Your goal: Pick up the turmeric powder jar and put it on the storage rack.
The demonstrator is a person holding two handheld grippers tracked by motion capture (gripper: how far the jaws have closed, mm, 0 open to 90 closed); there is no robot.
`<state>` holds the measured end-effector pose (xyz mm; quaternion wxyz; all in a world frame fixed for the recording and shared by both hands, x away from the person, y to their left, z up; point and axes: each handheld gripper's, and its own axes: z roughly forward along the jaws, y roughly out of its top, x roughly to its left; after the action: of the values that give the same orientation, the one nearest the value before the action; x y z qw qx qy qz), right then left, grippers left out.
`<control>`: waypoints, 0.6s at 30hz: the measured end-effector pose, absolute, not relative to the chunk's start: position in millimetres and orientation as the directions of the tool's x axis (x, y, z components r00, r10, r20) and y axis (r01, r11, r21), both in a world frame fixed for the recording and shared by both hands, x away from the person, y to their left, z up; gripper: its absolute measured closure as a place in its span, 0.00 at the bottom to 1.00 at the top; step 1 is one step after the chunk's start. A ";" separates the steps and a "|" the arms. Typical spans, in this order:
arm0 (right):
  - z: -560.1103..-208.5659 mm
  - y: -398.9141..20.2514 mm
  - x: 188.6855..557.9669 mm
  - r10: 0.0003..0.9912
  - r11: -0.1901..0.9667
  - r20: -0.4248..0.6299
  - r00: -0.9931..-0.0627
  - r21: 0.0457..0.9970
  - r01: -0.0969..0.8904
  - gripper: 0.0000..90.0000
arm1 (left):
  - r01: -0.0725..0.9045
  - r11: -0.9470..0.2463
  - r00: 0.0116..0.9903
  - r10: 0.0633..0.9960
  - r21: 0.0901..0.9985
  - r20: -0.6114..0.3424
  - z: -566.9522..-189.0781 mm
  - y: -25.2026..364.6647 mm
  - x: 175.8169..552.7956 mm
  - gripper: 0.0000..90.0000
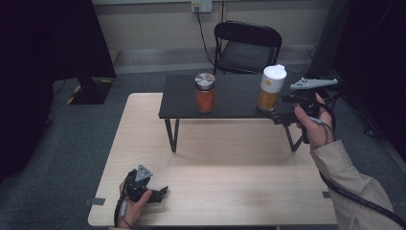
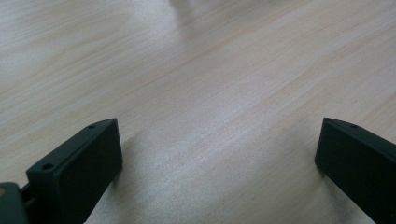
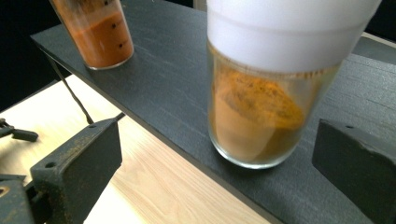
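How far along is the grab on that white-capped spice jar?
Nothing looks done: the white-capped spice jar stands on the black shelf. In hand: right gripper open, jaws either side, not touching. Left: closing, lifting. Left gripper idles open over the wooden table.

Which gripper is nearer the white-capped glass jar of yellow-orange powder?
Right. The right gripper sits just before the white-capped glass jar, jaws open toward it; the left gripper rests far off on the light wooden table.
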<state>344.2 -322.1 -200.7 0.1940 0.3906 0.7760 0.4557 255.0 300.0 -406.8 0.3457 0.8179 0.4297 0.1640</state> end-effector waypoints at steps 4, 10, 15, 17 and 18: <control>-206.7 -325.4 340.4 0.782 0.262 0.072 -0.619 0.863 0.432 0.00 | 0.590 -0.391 0.577 0.816 0.706 -0.029 -406.9 300.0 254.9 0.00; -212.7 -329.5 335.1 0.778 0.244 0.084 -0.623 0.873 0.423 0.00 | 0.589 -0.392 0.577 0.816 0.706 -0.029 -406.8 300.0 255.0 0.00; -214.6 -331.4 331.6 0.769 0.229 0.100 -0.632 0.879 0.417 0.00 | 0.589 -0.392 0.577 0.816 0.706 -0.029 -406.9 300.0 254.9 0.00; -215.0 -331.1 330.3 0.766 0.232 0.097 -0.636 0.880 0.414 0.00 | 0.589 -0.392 0.577 0.816 0.706 -0.029 -406.8 300.1 255.0 0.00; -216.3 -331.6 329.7 0.765 0.223 0.105 -0.635 0.882 0.416 0.00 | 0.589 -0.392 0.577 0.816 0.706 -0.029 -406.8 300.0 255.0 0.00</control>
<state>329.7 -331.6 -216.3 0.1793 0.3878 0.7613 0.4877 255.0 300.0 -406.8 0.3457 0.8179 0.4297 0.1640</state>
